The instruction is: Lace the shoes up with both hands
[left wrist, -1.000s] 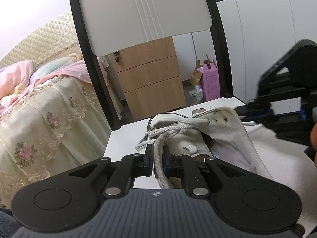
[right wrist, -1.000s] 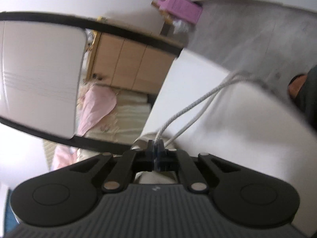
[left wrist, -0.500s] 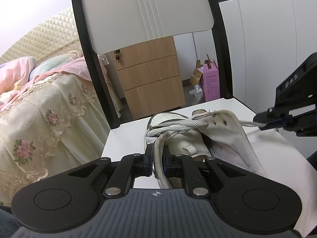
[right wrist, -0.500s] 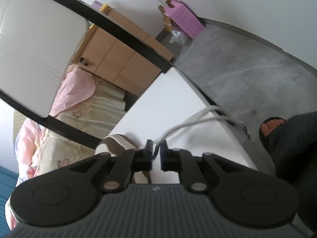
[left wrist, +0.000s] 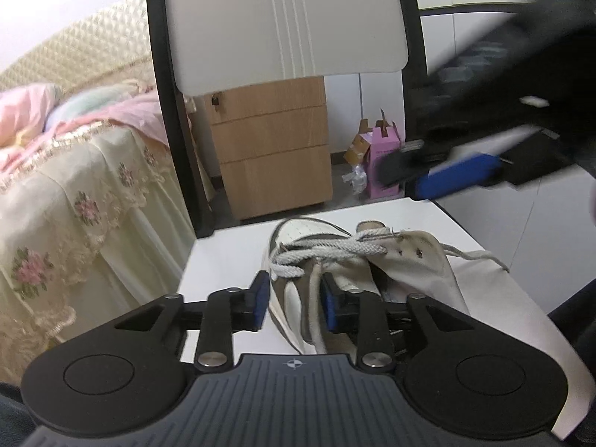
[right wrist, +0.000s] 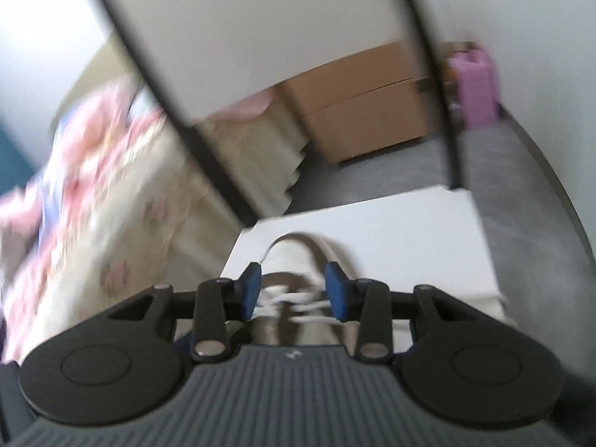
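Observation:
A white and grey-brown sneaker lies on a white surface, toe pointing away. Its white lace crosses the top eyelets, and a loose end trails onto the surface at the right. My left gripper is at the shoe's near side with its jaws opening. A lace strand hangs slack between the pads, beside the right pad, and is not pinched. My right gripper, jaws also opening, hovers above the laced shoe and holds nothing. It appears blurred at the upper right in the left wrist view.
A white chair back with a black frame rises behind the surface. Beyond it stand wooden drawers and a pink box on the grey floor. A bed with a floral cover is on the left, and a white cabinet on the right.
The right gripper let go of the lace end, rolled and rose, and now looks down on the shoe. The left jaws came off the strand they pinched. The lace end fell slack.

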